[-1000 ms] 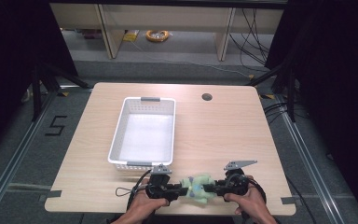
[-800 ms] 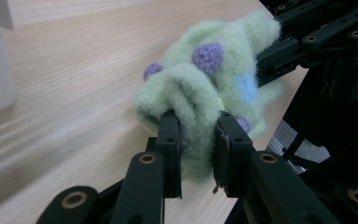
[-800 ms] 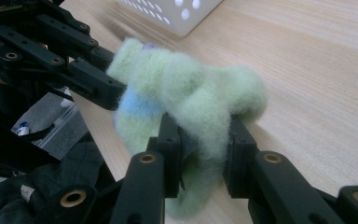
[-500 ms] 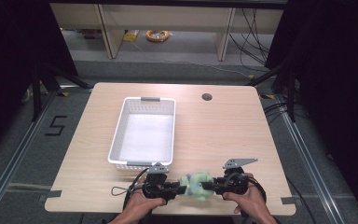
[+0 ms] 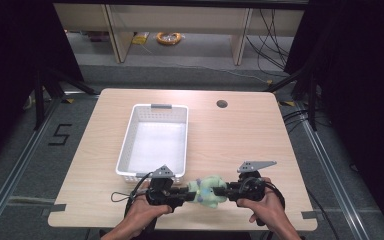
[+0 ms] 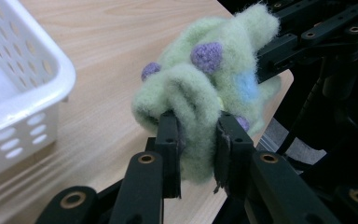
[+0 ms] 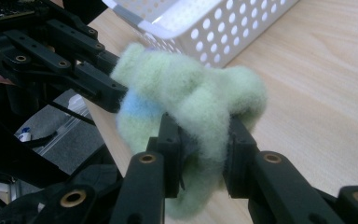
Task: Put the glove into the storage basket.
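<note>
At the near edge of the light wooden desk (image 5: 240,135), a soft, fuzzy, pale green toy with purple dots and a blue patch (image 5: 207,191) is held up between two tools. The left gripper (image 5: 186,194) is pinched on one fold of the fuzzy toy, as is seen in the left gripper view (image 6: 196,140), where the fluff is squeezed between the two black jaws. The right gripper (image 5: 221,191) is pinched on the other side of the toy; in the right gripper view (image 7: 200,144) the green fluff is pressed flat between its jaws too. So the toy is gripped from both sides at once.

A little farther back, just behind the left gripper, a white plastic basket with small holes (image 5: 152,107) is set on the desk. Nothing is seen inside it.

The toy is probably meant to be put in the basket. To do this well, both pinches should be kept firm but not pulled apart hard. The toy should be lifted above the basket's near rim, carried over the middle, and then let go.
</note>
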Motion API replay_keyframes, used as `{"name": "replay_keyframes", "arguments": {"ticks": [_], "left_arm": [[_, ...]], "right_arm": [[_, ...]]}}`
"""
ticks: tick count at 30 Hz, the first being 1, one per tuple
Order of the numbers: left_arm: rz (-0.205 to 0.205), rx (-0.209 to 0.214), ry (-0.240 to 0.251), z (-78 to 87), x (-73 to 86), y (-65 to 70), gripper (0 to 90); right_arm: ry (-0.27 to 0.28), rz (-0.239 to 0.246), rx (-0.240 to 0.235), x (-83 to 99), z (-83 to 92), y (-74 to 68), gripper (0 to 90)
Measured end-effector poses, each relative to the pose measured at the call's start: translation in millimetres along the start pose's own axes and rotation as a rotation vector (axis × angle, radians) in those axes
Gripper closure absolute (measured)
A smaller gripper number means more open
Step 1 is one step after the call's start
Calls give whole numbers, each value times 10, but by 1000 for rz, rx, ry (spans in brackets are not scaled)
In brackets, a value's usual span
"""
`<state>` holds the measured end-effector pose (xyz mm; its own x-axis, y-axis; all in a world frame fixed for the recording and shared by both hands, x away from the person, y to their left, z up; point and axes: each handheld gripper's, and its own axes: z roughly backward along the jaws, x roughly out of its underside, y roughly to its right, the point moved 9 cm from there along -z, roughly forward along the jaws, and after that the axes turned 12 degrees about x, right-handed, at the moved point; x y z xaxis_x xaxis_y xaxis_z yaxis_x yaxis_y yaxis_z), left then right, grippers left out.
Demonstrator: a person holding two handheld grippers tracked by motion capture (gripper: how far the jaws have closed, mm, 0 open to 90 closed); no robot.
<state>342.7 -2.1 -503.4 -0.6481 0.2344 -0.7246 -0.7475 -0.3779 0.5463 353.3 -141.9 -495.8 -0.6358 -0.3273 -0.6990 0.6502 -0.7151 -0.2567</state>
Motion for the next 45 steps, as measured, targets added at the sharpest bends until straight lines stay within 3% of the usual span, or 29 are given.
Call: {"name": "replay_keyframes", "arguments": {"ticks": [5, 6, 7, 8, 9, 15, 21, 24, 25, 34, 35, 45], "left_arm": [[-11, -11, 0, 75, -104, 26, 729], [-10, 1, -2, 91, -122, 35, 729], [-8, 1, 5, 115, -154, 41, 729], [-4, -1, 4, 133, -169, 48, 729], [-16, -10, 9, 169, -211, 45, 729], [-20, -7, 29, 303, -352, 52, 727], [-9, -30, 31, 448, -447, -3, 725], [-7, -42, 28, 527, -485, -44, 725], [-5, -52, 28, 565, -502, -70, 725], [23, -80, 8, 815, -559, -259, 726], [28, -94, 19, 842, -573, -286, 726], [72, -126, 10, 1055, -610, -583, 725]], "right_arm": [[-8, -23, -9, -83, 47, -56, 731], [-2, -7, 11, -112, 55, -31, 731], [-2, -9, -11, -141, 64, -55, 730], [8, 14, -2, -185, 71, -40, 730], [3, -15, -13, -204, 83, -84, 730], [8, 42, -4, -441, 122, -118, 730], [-1, 53, -2, -641, 110, -184, 730], [5, 80, -8, -745, 58, -215, 730], [2, 64, -16, -765, 44, -237, 730], [-15, 83, -22, -985, -182, -344, 731], [-6, 104, -18, -1019, -217, -340, 731], [-31, 86, -26, -1260, -525, -406, 730]]}}
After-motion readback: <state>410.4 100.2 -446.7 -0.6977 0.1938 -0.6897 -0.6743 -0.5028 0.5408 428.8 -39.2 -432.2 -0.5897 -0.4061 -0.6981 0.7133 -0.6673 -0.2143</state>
